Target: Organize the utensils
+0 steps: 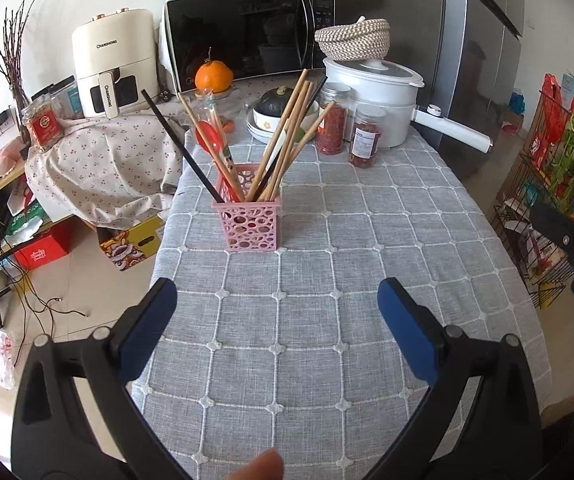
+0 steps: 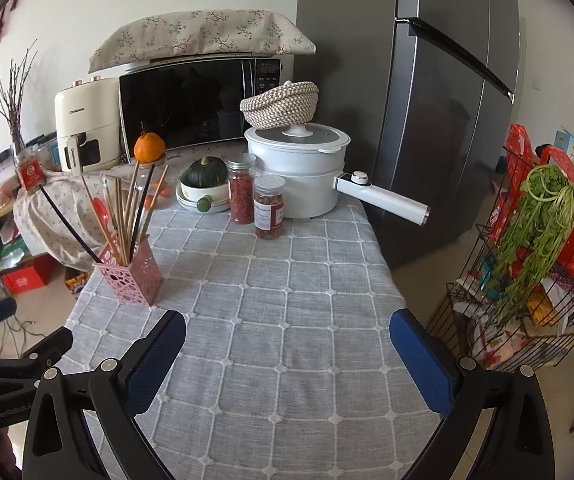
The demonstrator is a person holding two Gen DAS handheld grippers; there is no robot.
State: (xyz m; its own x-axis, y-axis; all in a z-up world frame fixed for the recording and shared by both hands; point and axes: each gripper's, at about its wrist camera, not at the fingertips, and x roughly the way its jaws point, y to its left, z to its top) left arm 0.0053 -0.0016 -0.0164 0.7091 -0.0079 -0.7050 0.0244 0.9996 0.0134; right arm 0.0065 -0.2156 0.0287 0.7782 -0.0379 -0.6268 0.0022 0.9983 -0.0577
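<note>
Basically done: your left hand-held gripper (image 1: 277, 312) and right hand-held gripper (image 2: 287, 340) both gape wide with nothing between the pads, hovering over bare worktop (image 1: 367, 240). Chopsticks (image 1: 287, 136) and red spoon (image 1: 211, 138) stand fanned in the pink holder (image 1: 247, 220) at 12 o'clock from the left gripper, upright because they lean on its rim.

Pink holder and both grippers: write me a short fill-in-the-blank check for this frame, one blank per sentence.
1. The chopsticks stand in a perforated holder coloured ____.
2. The left gripper and right gripper both have their jaws ____.
3. An upside-down woven basket rests on the lid of the white ____.
4. The orange sits in front of the ____.

Missing words: pink; open; pot; microwave
</note>
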